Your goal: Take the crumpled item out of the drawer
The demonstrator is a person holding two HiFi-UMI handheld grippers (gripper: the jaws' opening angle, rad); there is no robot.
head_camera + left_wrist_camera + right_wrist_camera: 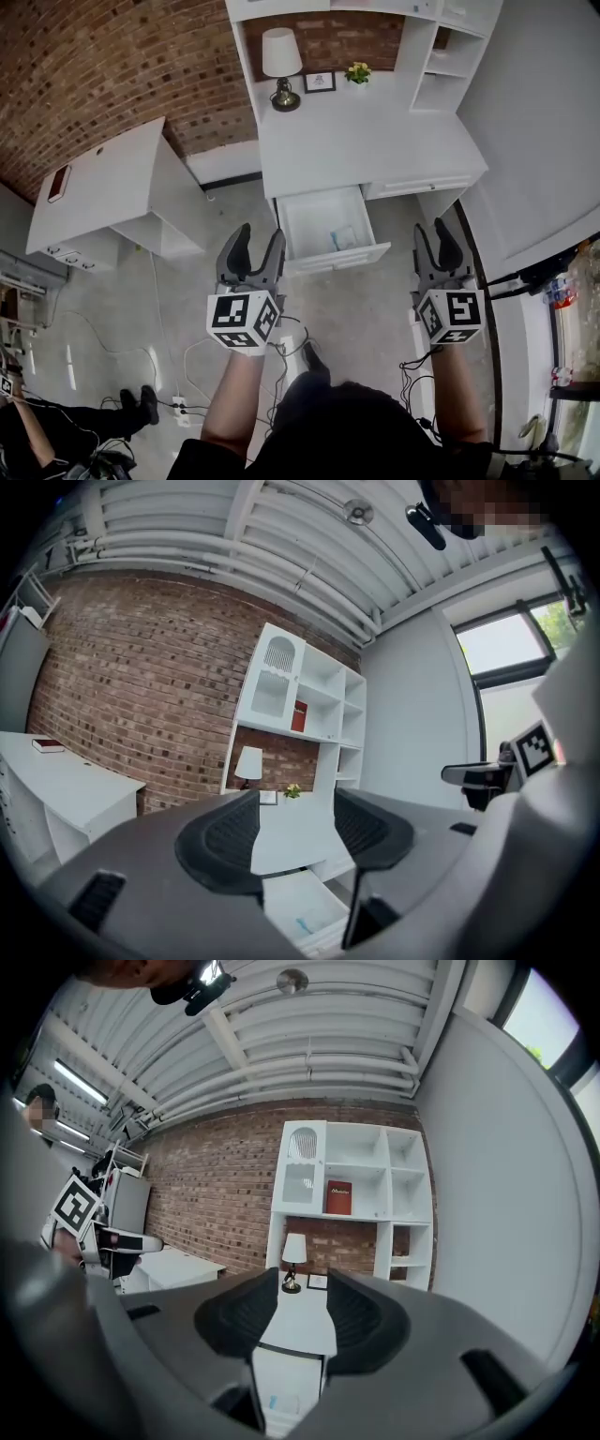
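Observation:
The white desk's drawer (295,217) is pulled out, and a pale crumpled item with blue marks (343,237) lies inside it near the front right. That item (309,922) shows low in the left gripper view, and again as the item (279,1403) in the right gripper view. My left gripper (251,246) hovers open just left of the drawer's front, nothing between its jaws. My right gripper (435,246) stands open to the right of the drawer, also holding nothing. Both are above the floor, short of the drawer.
A lamp (280,64), a small picture frame (320,82) and a flower pot (357,72) stand at the back of the white desk (375,141). A second white desk (103,183) stands at the left. Cables and a power strip (180,409) lie on the floor.

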